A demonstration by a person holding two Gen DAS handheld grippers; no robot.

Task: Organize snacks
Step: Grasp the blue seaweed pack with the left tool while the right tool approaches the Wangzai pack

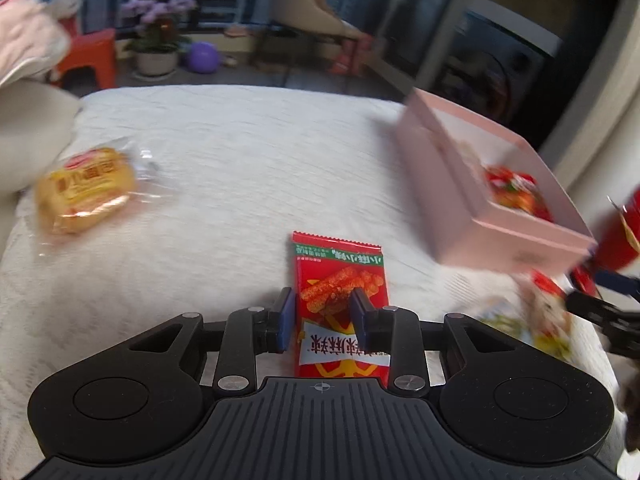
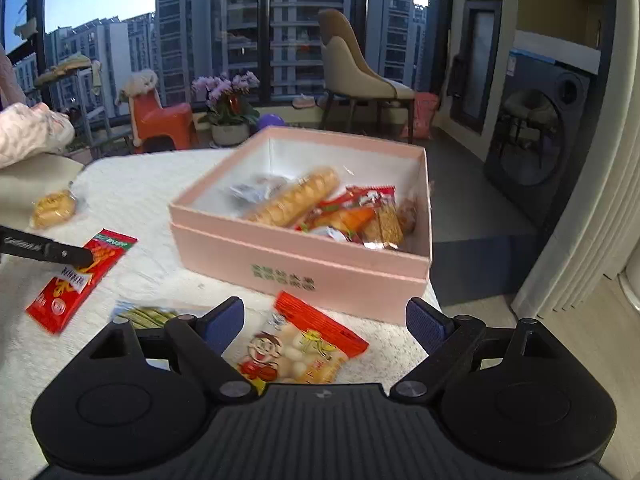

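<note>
Closest, the left gripper (image 1: pixel 322 320) hangs over a red packet (image 1: pixel 340 308) of spicy sticks lying flat on the white cloth (image 1: pixel 240 160) near its front edge. Its blue pads sit close together on either side of the packet's middle, and whether they press it or only bracket it cannot be told; the packet lies on the cloth, not lifted.

The right gripper (image 2: pixel 324 328) has its jaws spread wide and empty above a rice-ball packet (image 2: pixel 304 348), which lies just in front of the pink box (image 2: pixel 304 268). A green-striped packet (image 2: pixel 148 316) lies beside it to the left.

Next comes the box, at the cloth's right edge, already holding a long bread stick (image 2: pixel 296 200) and several wrappers. Farthest, near the left edge, sits a yellow bun (image 1: pixel 86 190) in clear wrap.

The step looks like picking up loose packets for the box. To do it well, the left pads should pinch the red packet across its narrow width, firmly enough that the slick foil does not slip, then lift it clear over the box wall. The right jaws should drop lower around the rice-ball packet before they close.
</note>
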